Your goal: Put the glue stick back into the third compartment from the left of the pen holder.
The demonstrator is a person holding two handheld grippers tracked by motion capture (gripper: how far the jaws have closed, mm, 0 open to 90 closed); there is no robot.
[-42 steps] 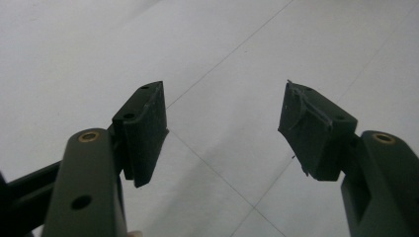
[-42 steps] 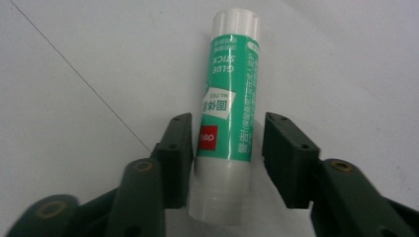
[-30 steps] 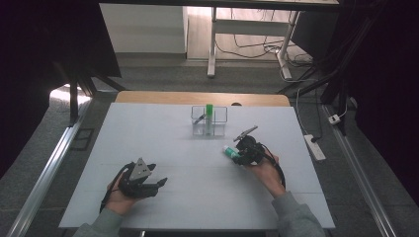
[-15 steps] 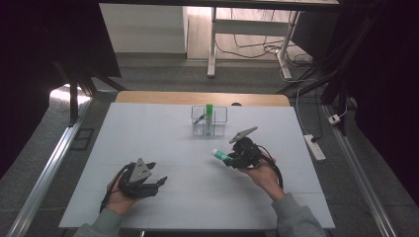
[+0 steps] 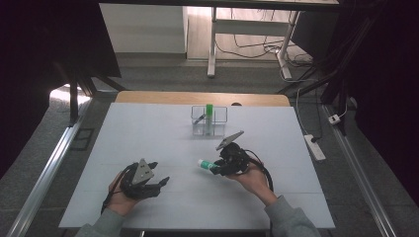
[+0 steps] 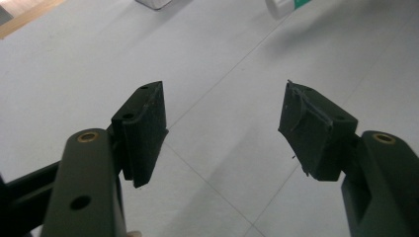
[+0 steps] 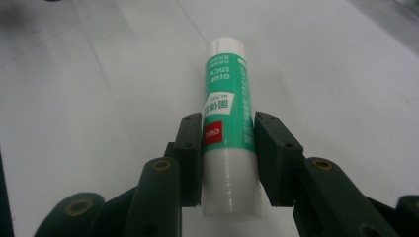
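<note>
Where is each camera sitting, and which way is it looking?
High view: above the person's side of the table, facing forward and down; both forearms, left gripper and right gripper show.
Left gripper view: rides the left gripper, looking along its open jaws at the tabletop; the glue stick's end peeks in at the top edge.
Right gripper view: rides the right gripper, looking along its jaws, shut on the glue stick.
Shared: the high view and right gripper view both show the glue stick.

Glue stick (image 7: 228, 133) green-and-white, red logo; black fingers (image 7: 189, 148); table (image 5: 148, 133) seemingly pale grey.
</note>
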